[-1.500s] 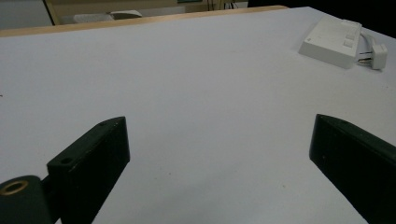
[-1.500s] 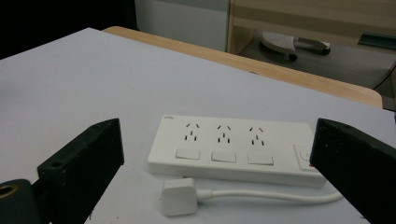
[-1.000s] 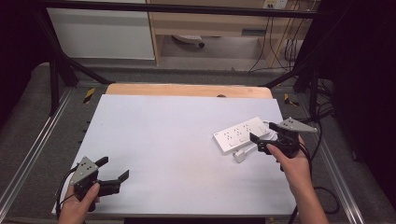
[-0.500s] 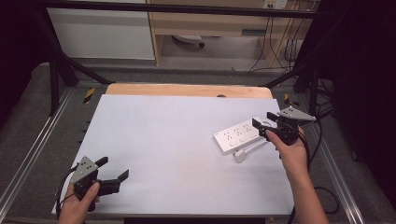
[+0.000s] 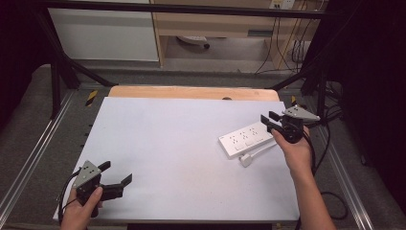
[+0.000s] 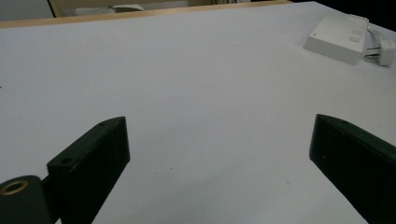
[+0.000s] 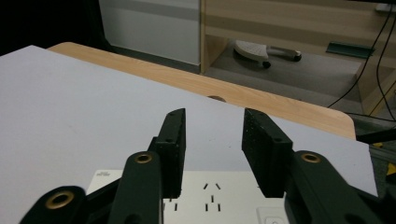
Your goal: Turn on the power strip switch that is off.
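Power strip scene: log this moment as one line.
left gripper: open, idle near table edge | right gripper: open, over power strip | plug: beside strip

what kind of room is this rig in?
Probably a lab or workshop recording bench: a white table inside a black metal frame, loose cables on the floor behind, and a power strip laid out as the test piece.
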`<action>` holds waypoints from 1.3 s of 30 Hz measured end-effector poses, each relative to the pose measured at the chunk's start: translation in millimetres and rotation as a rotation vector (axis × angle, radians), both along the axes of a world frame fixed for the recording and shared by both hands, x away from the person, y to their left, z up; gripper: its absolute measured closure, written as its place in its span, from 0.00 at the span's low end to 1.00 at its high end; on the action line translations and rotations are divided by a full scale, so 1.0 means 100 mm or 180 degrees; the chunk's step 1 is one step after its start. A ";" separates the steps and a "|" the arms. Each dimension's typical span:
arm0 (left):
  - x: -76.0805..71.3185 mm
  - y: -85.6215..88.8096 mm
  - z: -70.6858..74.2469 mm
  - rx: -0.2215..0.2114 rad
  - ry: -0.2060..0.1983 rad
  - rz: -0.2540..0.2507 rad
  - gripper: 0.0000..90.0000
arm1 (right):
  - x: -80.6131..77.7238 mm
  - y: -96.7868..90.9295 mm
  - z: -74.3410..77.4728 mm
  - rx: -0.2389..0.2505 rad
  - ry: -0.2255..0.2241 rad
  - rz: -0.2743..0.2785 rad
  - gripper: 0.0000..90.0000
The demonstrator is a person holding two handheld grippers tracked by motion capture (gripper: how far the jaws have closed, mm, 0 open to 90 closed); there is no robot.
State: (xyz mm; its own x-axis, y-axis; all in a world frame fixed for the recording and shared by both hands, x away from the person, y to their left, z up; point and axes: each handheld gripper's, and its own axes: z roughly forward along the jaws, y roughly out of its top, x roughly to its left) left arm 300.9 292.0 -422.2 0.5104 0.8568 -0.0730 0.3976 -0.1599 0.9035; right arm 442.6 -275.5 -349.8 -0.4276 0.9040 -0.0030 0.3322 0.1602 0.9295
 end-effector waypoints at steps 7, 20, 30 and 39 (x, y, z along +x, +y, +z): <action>0.01 0.00 0.00 0.0026 -0.0003 0.0005 0.06 | 0.07 -0.03 -0.06 -0.0032 -0.0023 -0.0050 0.78; 0.02 -0.01 -0.02 0.0023 0.0019 0.0006 0.06 | 0.13 -0.02 -0.22 -0.0179 -0.0109 -0.0142 0.87; 0.01 -0.01 -0.01 0.0034 0.0011 0.0003 0.06 | 0.13 -0.03 -0.31 -0.0205 -0.0043 -0.0084 0.97; 0.01 -0.02 -0.02 0.0020 0.0022 -0.0009 0.06 | 0.14 -0.11 -0.41 -0.0174 -0.0008 -0.0148 1.00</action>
